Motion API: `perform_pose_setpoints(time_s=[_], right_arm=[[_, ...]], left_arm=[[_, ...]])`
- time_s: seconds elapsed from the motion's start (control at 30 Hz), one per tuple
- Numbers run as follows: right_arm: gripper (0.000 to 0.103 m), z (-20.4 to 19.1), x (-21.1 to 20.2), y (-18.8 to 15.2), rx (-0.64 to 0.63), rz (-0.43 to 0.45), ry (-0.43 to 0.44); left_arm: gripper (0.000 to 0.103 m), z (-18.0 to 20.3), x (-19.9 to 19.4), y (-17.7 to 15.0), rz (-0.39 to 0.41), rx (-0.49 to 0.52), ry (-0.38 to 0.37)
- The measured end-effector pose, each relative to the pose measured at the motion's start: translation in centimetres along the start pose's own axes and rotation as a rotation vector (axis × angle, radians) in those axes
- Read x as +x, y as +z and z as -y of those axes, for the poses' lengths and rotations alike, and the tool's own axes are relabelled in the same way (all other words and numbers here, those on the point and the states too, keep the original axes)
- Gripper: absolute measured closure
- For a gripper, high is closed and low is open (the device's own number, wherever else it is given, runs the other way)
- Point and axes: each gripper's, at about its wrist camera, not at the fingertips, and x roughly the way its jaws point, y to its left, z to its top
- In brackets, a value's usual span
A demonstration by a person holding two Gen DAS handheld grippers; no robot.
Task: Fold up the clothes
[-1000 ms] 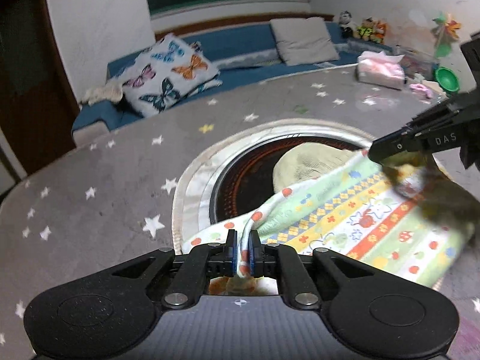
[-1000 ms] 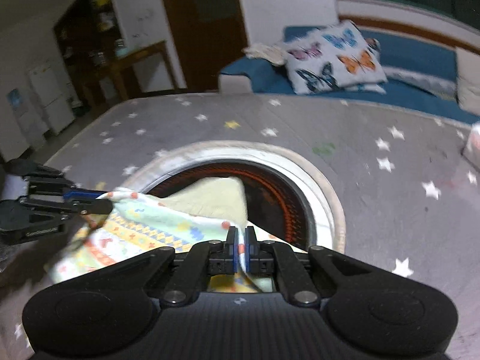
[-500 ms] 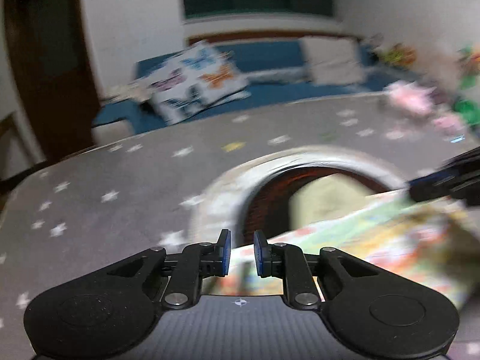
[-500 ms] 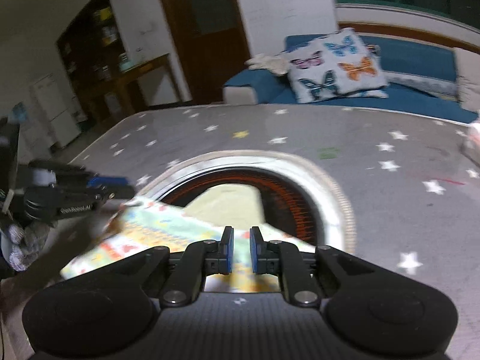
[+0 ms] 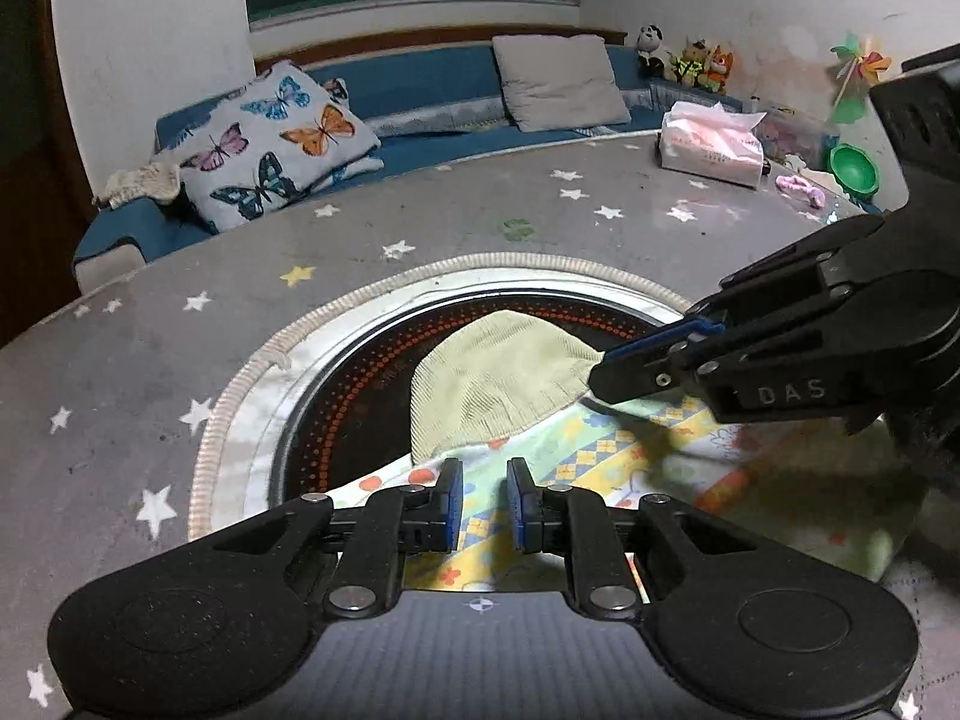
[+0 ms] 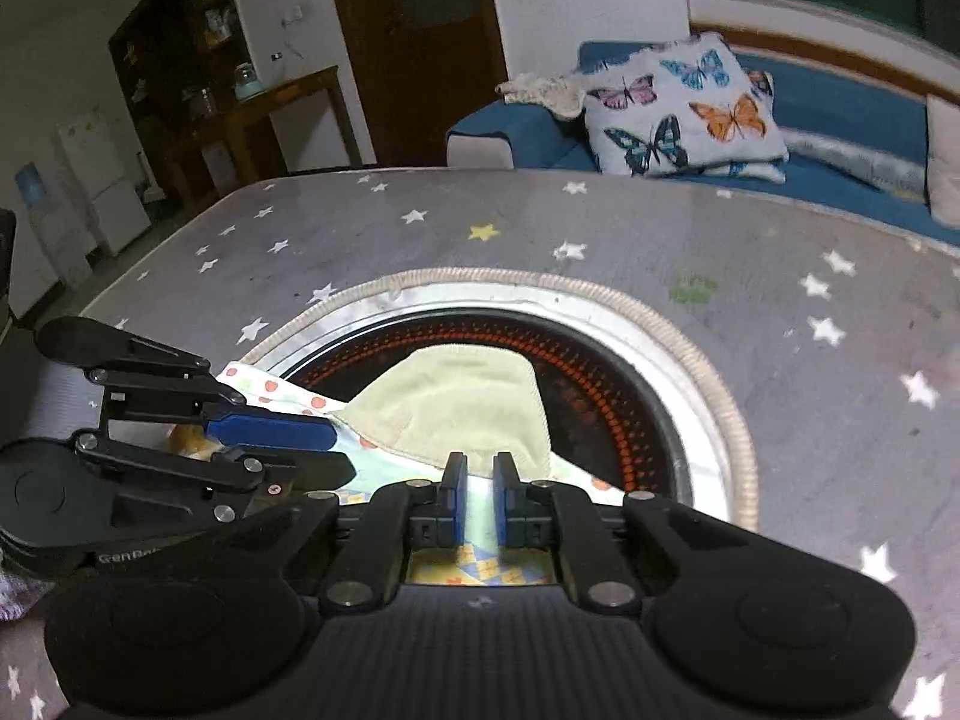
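The garment [image 5: 606, 456], a light cloth printed with dots, checks and small figures, lies flat on the grey star-patterned table [image 5: 180, 312], partly over the round dark inset [image 5: 360, 384] with its ring of orange dots. In the left wrist view its long axis runs from lower left, under the left gripper [image 5: 485, 495], toward the right edge of the picture, below the right gripper [image 5: 630, 372]. A pale yellow-green ribbed flap [image 5: 498, 384] juts from its far edge and narrows toward the back of the inset. The left gripper's jaws have just been opening; they now stand a narrow gap apart above the cloth's near edge, with no cloth pinched between the pads. The right gripper [image 6: 480, 489] also shows a narrow slit between its blue pads [image 6: 459, 501], with the garment [image 6: 480, 570] seen through and below it, not clamped. In the right wrist view the left gripper [image 6: 324, 450] reaches in from the left over the dotted corner of the cloth, just beside the flap [image 6: 462, 402]. Well apart, toward the table's far side, sit a pink tissue pack [image 5: 711, 141], a green bowl [image 5: 853, 167] and a pink scrap [image 5: 798, 186]. Behind the table runs a blue sofa [image 5: 420, 150] with a butterfly pillow [image 5: 270, 138], a grey pillow [image 5: 558, 81] and soft toys [image 5: 690, 57]. Nothing stands on the cloth itself.
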Motion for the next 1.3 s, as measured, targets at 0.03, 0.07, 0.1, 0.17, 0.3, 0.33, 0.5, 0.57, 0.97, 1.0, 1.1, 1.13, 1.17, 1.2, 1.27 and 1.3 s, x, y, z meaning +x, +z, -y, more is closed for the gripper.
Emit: perform_pose_setpoints(time_s=[0.03, 0.07, 0.1, 0.17, 0.3, 0.33, 0.5, 0.57, 0.97, 1.0, 1.1, 1.13, 1.17, 1.2, 1.27, 1.3], right_arm=[[0.093, -0.5, -0.5, -0.1, -0.021, 0.008, -0.001], [0.092, -1.1, -1.2, -0.3, -0.044, 0.014, 0.009], [0.092, -1.7, -1.9, -0.5, -0.066, 0.019, 0.02], [0.092, -2.9, -2.8, -1.1, -0.103, 0.018, 0.051], [0.092, -5.4, -4.1, -2.8, -0.178, -0.003, 0.098], [0.092, -6.0, -4.4, -3.4, -0.203, -0.006, 0.1], [0.084, -8.5, -5.5, -6.7, -0.328, -0.017, 0.082], [0.084, -8.5, -6.1, -7.7, -0.351, -0.01, 0.068], [0.082, -3.1, -10.2, -9.3, -0.144, -0.025, 0.027], [0.082, -2.5, -10.3, -9.5, -0.13, -0.028, 0.014], [0.081, -0.8, -10.5, -10.0, -0.072, -0.039, -0.011], [0.082, -0.2, -10.6, -10.2, -0.043, -0.041, -0.013], [0.083, 0.2, -10.9, -10.3, -0.03, -0.043, -0.018], [0.083, 0.3, -11.1, -10.2, -0.028, -0.042, -0.021], [0.081, 0.2, -11.5, -9.7, -0.04, -0.024, -0.03], [0.08, 0.1, -11.6, -9.4, -0.048, -0.013, -0.032]], left_arm=[[0.085, 0.2, -0.6, -0.2, 0.012, 0.005, 0.001], [0.084, 0.3, -1.2, -0.4, 0.024, 0.009, -0.003], [0.084, 0.5, -1.8, -0.5, 0.036, 0.013, -0.008], [0.084, 1.1, -3.0, -1.2, 0.057, 0.034, -0.02], [0.084, 2.6, -4.8, -3.2, 0.074, 0.104, -0.023], [0.084, 3.0, -5.2, -3.7, 0.076, 0.123, -0.022], [0.084, 4.2, -6.1, -6.8, 0.085, 0.193, 0.02], [0.084, 4.1, -6.6, -7.6, 0.11, 0.198, 0.038], [0.084, 2.3, -8.1, -8.3, 0.109, 0.1, 0.029], [0.084, 2.2, -8.1, -8.4, 0.107, 0.1, 0.029], [0.08, 1.7, -8.2, -8.6, 0.104, 0.077, 0.023], [0.08, 1.4, -8.2, -8.6, 0.102, 0.06, 0.018], [0.08, 1.1, -8.3, -8.6, 0.1, 0.042, 0.014], [0.08, 0.8, -8.4, -8.6, 0.098, 0.029, 0.014], [0.08, 0.2, -8.4, -8.2, 0.092, 0.003, 0.022], [0.08, 0.0, -8.3, -8.0, 0.091, -0.009, 0.027]])
